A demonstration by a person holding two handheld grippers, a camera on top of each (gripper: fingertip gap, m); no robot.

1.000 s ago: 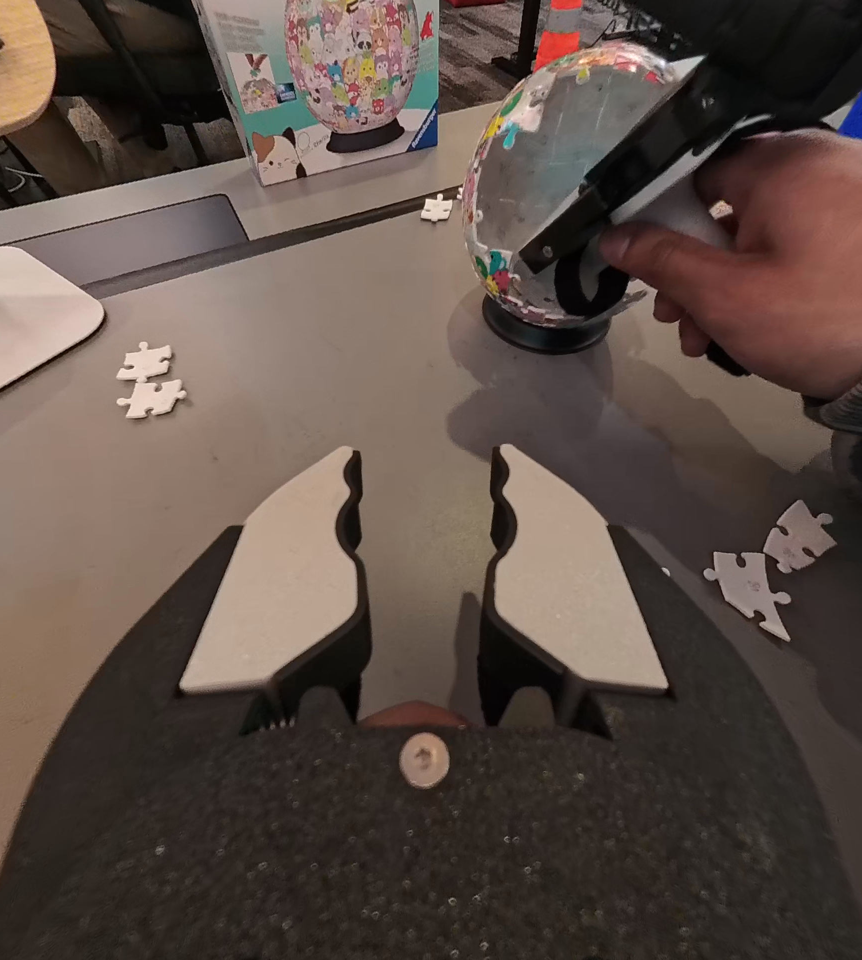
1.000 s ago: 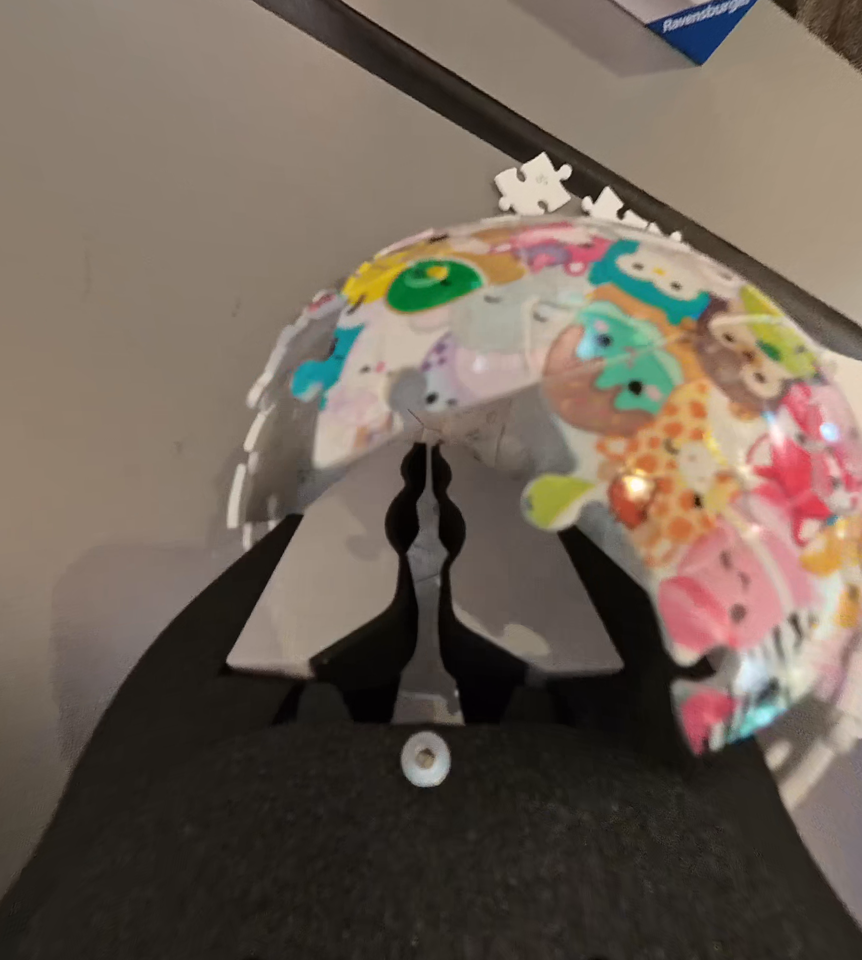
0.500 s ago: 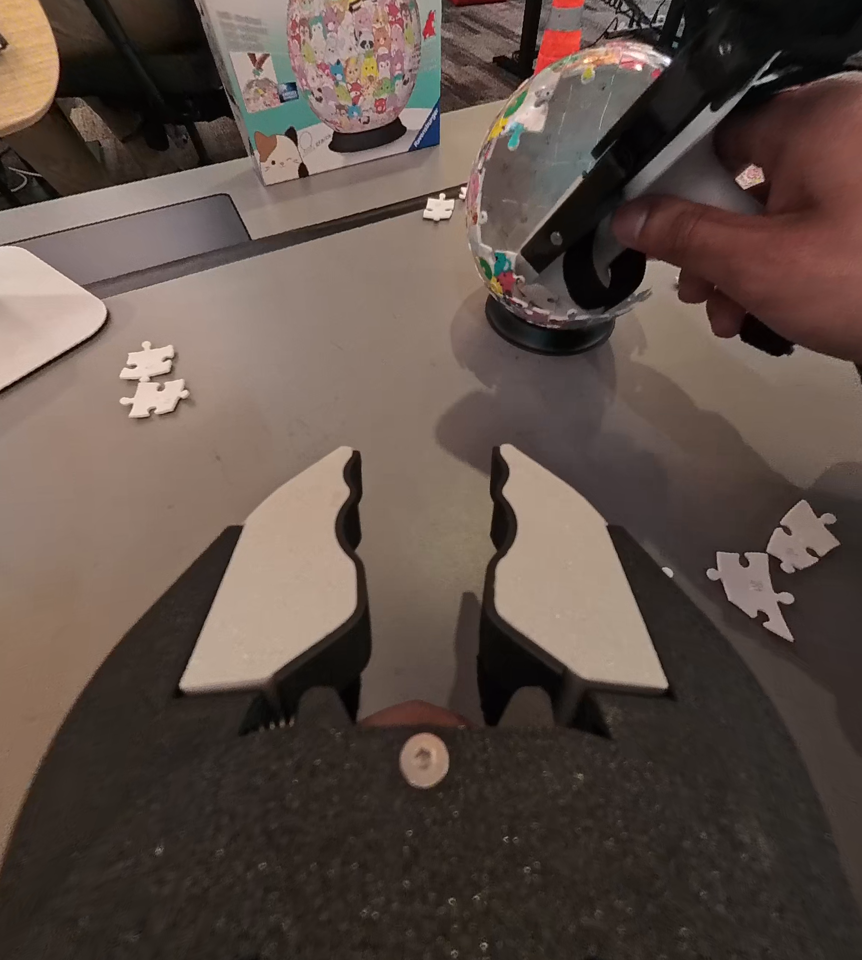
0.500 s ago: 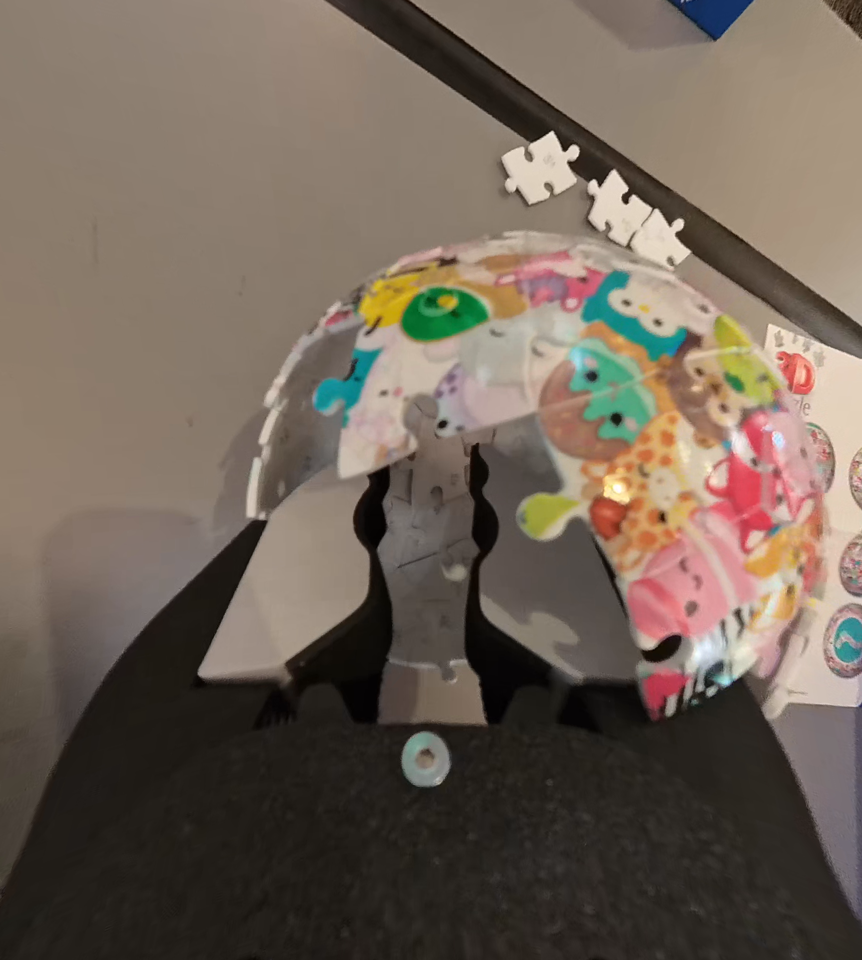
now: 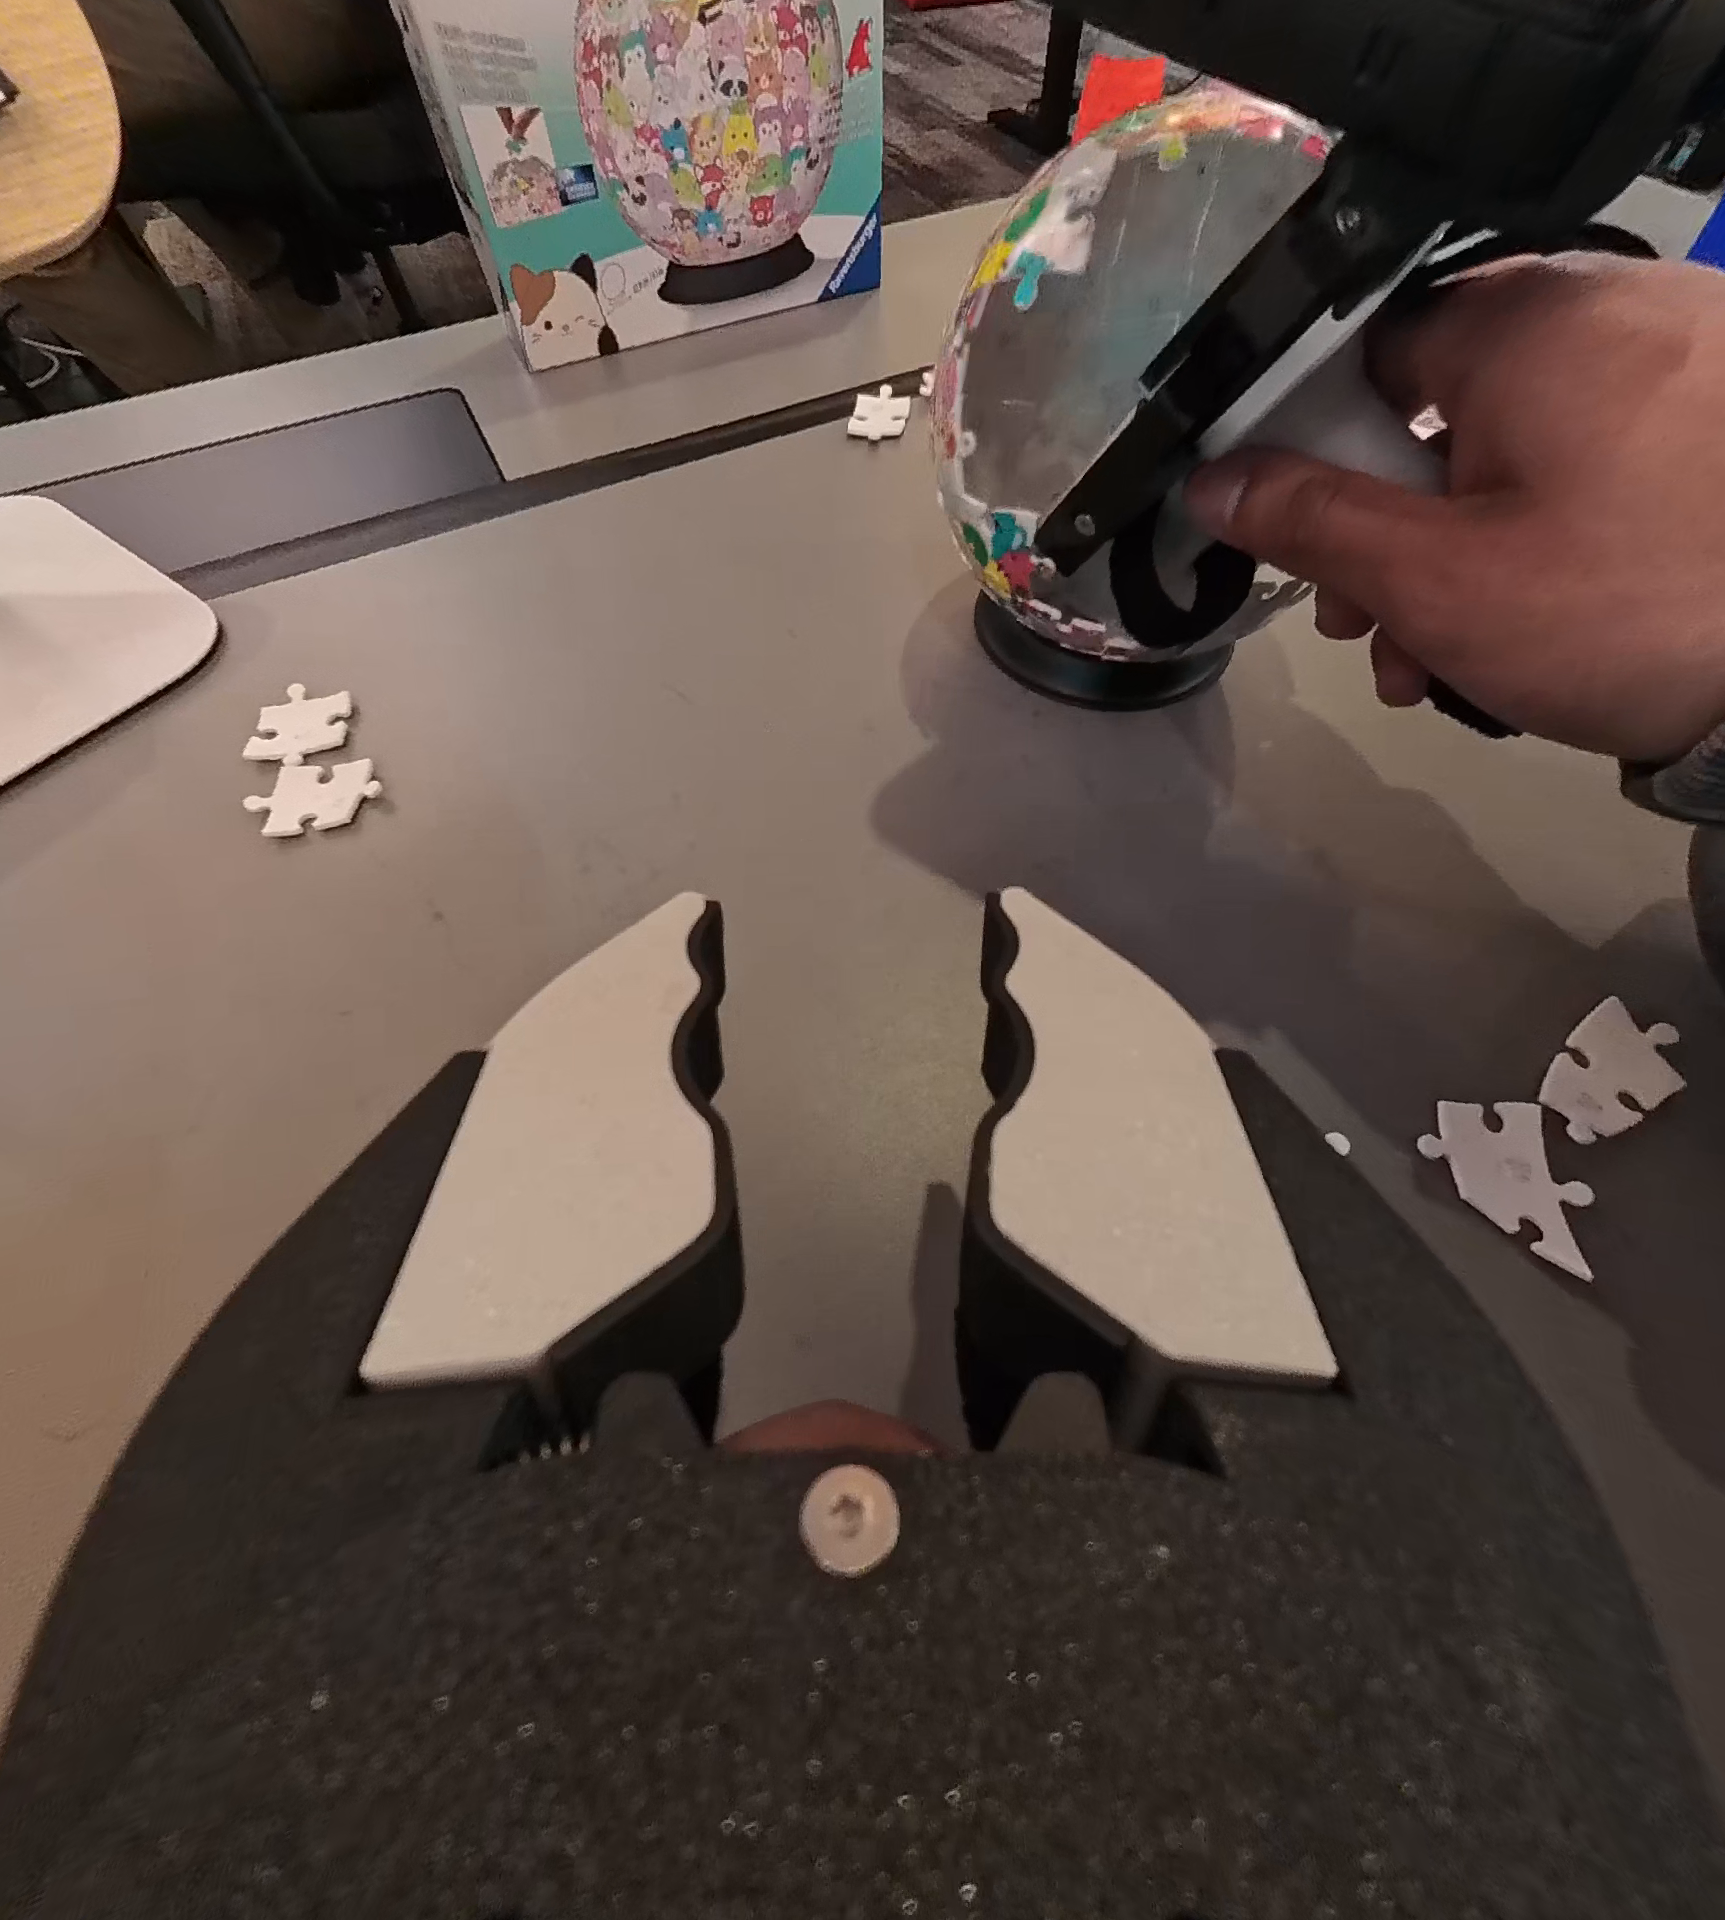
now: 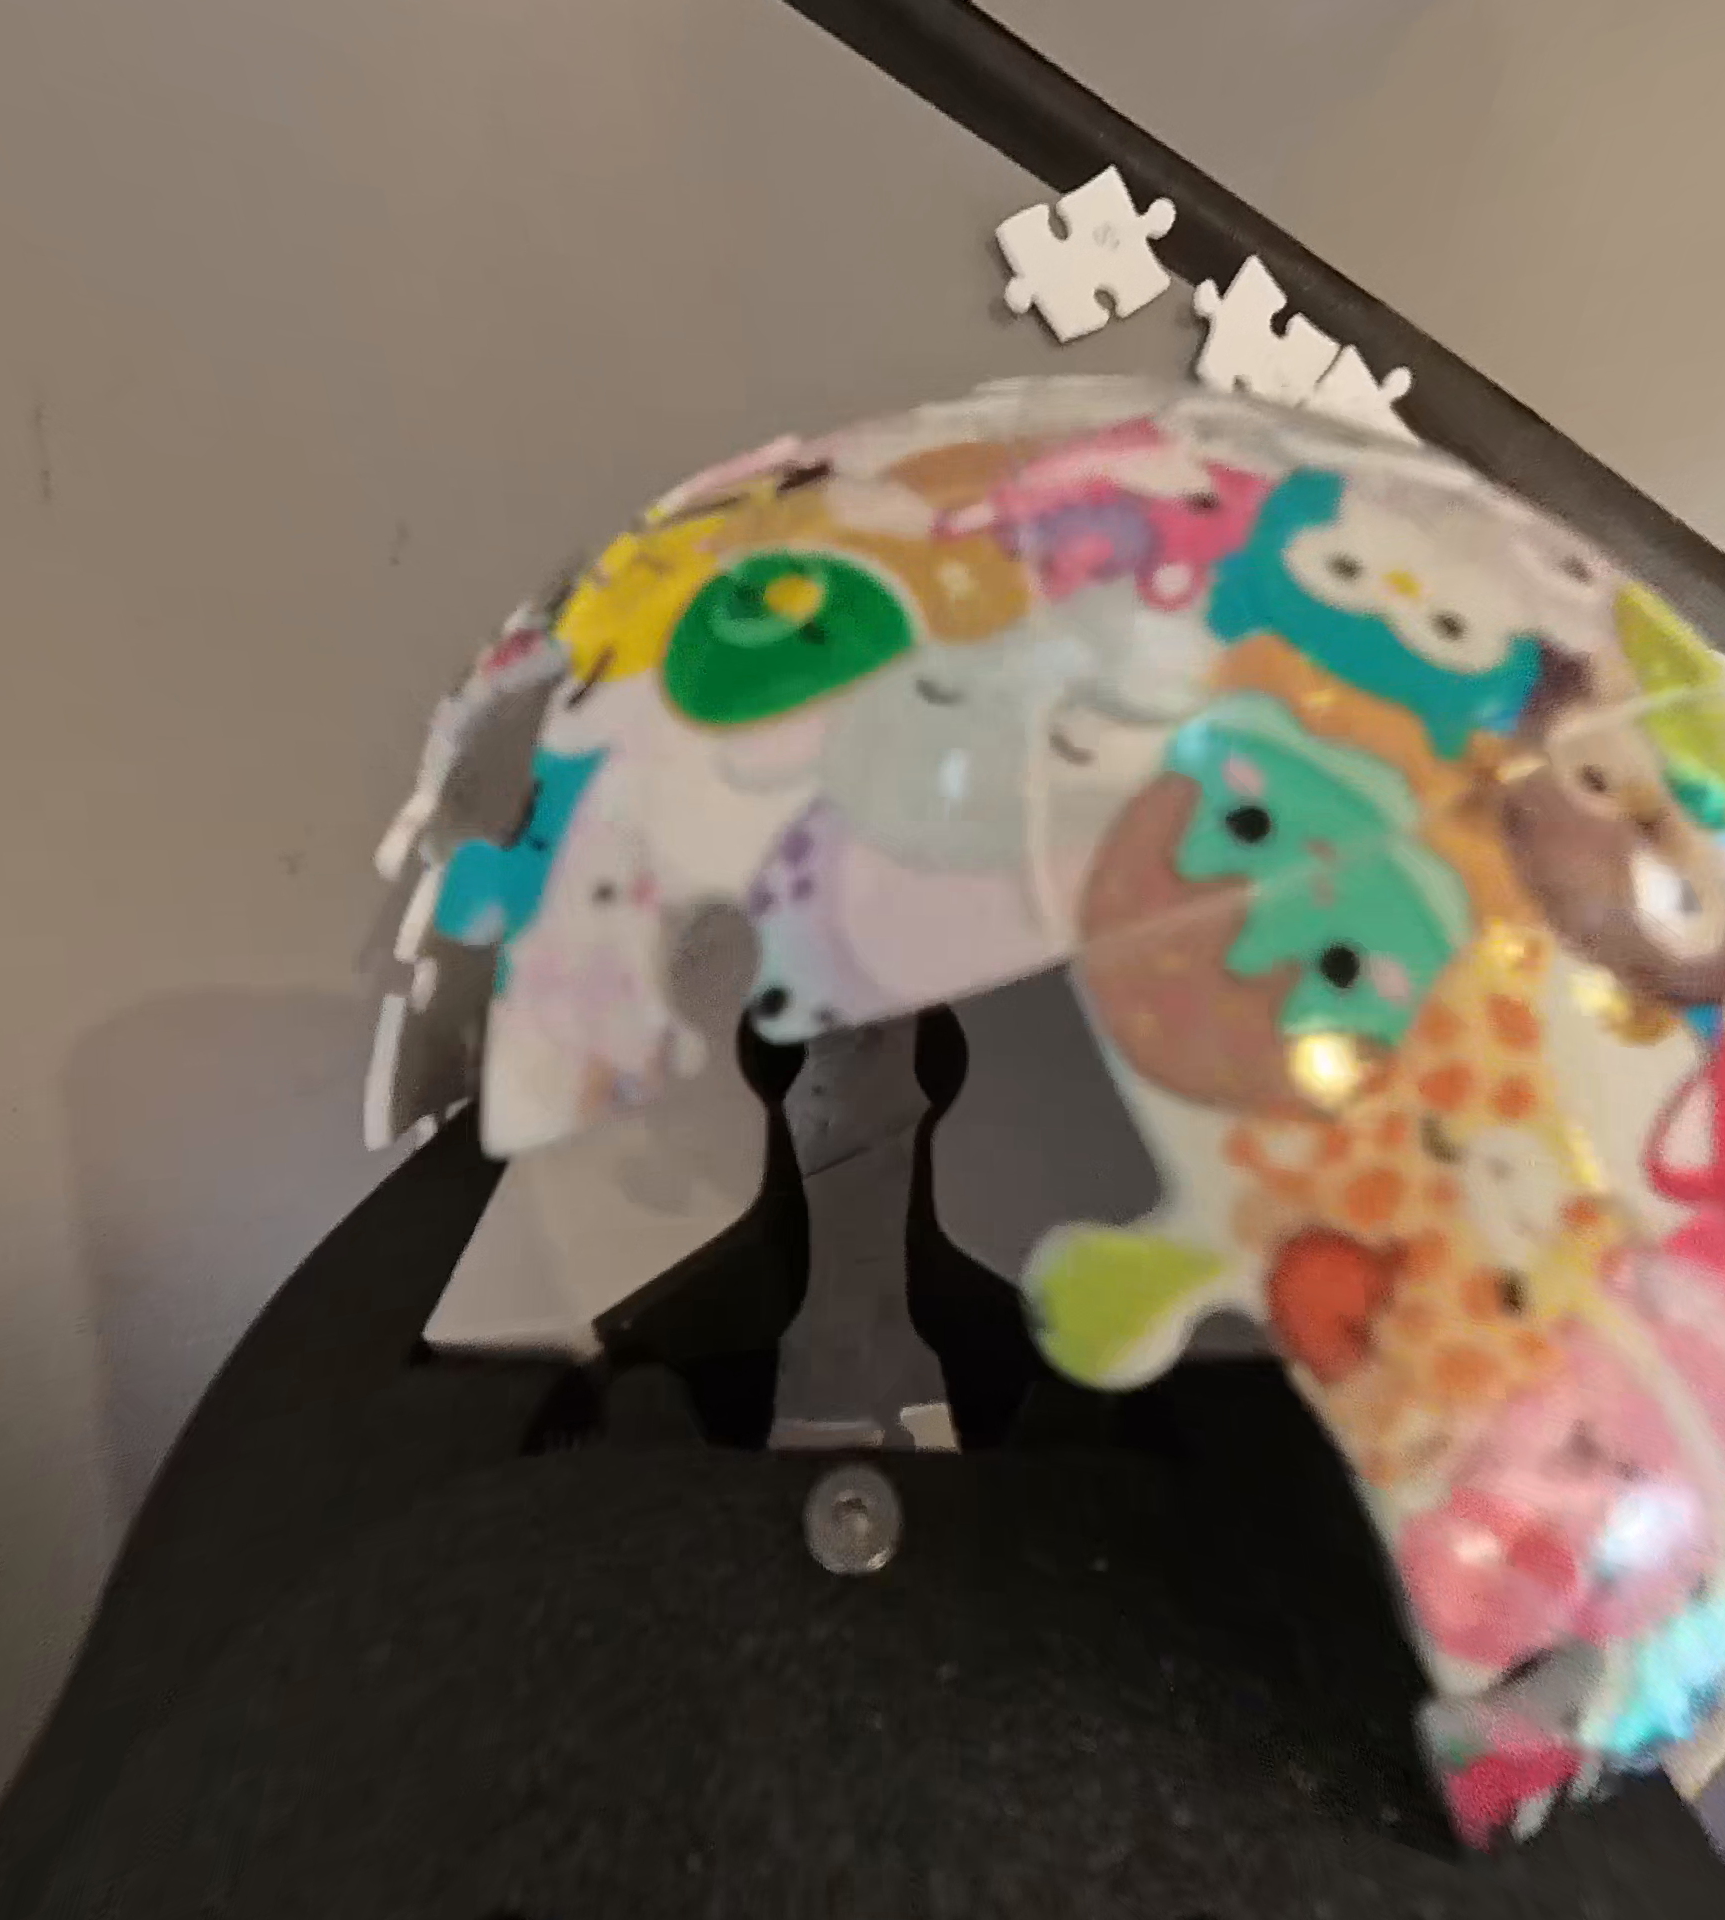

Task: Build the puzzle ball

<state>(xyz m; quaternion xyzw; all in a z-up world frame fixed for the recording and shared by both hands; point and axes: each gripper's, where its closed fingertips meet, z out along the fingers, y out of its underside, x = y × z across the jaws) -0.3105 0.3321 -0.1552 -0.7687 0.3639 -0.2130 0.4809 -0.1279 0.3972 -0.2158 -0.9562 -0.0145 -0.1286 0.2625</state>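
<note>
The left hand-held gripper point(image 5: 850, 966) hovers low over the grey counter point(image 5: 577, 623) with its jaws wide and nothing between them. Two loose white pieces point(image 5: 1523, 1127) lie just to its right, two more point(image 5: 309, 758) off to its left. Farther ahead and to the right, the half-built puzzle ball point(image 5: 1076, 343) stands upright on its dark round stand point(image 5: 1097, 675), its open side facing this way. The right hand-held gripper point(image 6: 856, 1049) is far nearer: it reaches into that opening, jaws narrowly parted under the shell's edge, apparently gripping nothing. I judge the next piece falls to the left gripper, from its right. The box point(image 5: 671, 177) stands beyond.
</note>
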